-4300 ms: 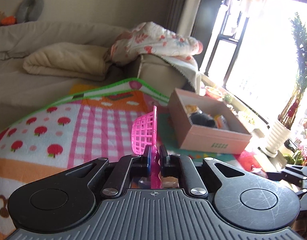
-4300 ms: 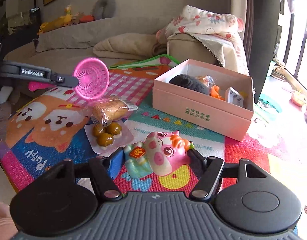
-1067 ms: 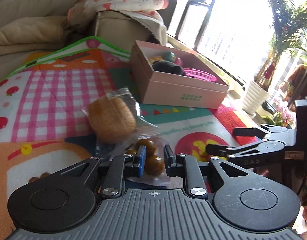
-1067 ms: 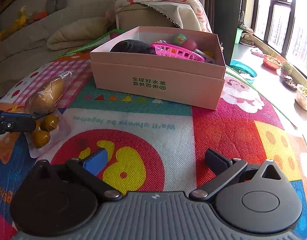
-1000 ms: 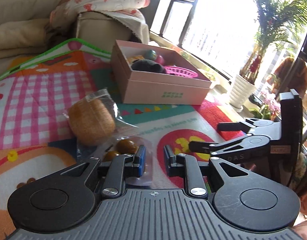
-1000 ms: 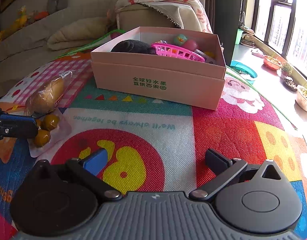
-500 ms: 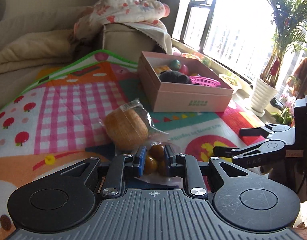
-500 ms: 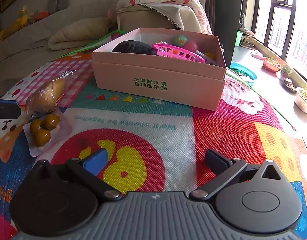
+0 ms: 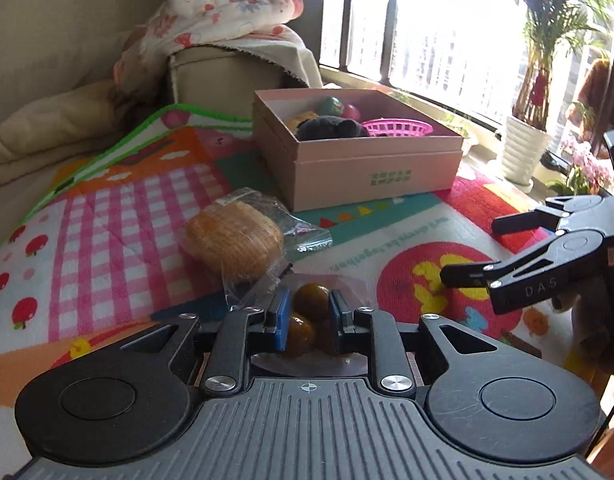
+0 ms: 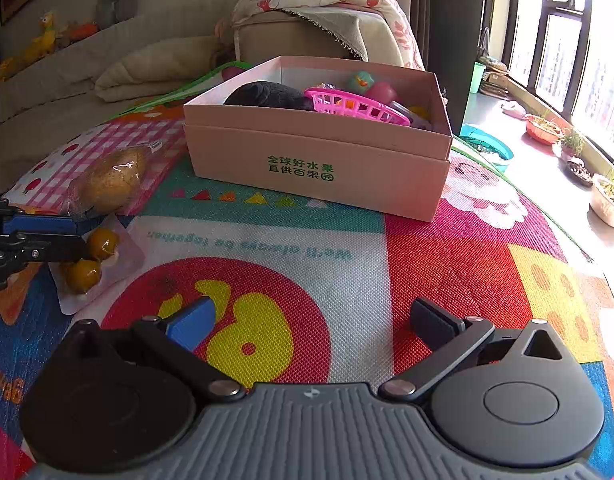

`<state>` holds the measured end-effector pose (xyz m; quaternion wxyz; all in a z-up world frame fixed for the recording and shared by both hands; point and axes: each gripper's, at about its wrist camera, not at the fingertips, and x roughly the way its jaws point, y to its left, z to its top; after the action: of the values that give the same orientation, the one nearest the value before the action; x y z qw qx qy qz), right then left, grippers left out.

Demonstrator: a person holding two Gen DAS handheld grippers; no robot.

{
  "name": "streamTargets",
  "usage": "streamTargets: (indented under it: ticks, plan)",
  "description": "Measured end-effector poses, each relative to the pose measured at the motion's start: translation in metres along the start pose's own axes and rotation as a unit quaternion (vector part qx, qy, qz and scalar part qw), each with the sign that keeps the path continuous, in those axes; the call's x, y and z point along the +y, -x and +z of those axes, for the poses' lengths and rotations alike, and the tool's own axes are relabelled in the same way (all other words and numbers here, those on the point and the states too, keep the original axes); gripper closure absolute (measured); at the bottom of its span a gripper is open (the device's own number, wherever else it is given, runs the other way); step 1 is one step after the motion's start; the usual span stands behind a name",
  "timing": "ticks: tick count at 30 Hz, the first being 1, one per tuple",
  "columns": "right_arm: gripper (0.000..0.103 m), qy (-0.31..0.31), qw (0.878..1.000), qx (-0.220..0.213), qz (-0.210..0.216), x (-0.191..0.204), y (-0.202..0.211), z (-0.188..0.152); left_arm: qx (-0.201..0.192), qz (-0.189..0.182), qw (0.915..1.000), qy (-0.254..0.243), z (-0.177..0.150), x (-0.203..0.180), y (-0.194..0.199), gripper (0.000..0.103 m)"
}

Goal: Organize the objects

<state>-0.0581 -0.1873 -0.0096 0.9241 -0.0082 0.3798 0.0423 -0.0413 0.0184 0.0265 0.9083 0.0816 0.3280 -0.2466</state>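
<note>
1. The left gripper [image 9: 307, 312] sits low over the packet of brown balls [image 9: 309, 312], jaws narrowly apart on either side of it; whether the pads press yet, I cannot tell.
2. The packet looks light, its clear film slippery and crinkly, so the firm round balls probably give the surer hold.
3. It lies on the play mat [image 9: 387, 248], touching the wrapped bun [image 9: 235, 244].
4. The pink box [image 9: 371, 172] stands beyond.
5. The right gripper [image 10: 311, 320] hangs wide apart, empty.
</note>
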Motion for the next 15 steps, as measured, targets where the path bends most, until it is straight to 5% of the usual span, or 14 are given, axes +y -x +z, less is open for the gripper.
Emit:
streamTargets:
  ticks: [8, 15]
  plan:
    - [0.0, 0.0, 1.0, 0.0, 0.0, 0.0, 0.001, 0.0, 0.006, -0.041, 0.9968, -0.068, -0.009, 0.005, 0.013, 0.08]
    - [0.0, 0.0, 1.0, 0.0, 0.0, 0.001, 0.001, 0.0, 0.013, -0.063, 0.9965, -0.053, -0.011, 0.027, 0.004, 0.071]
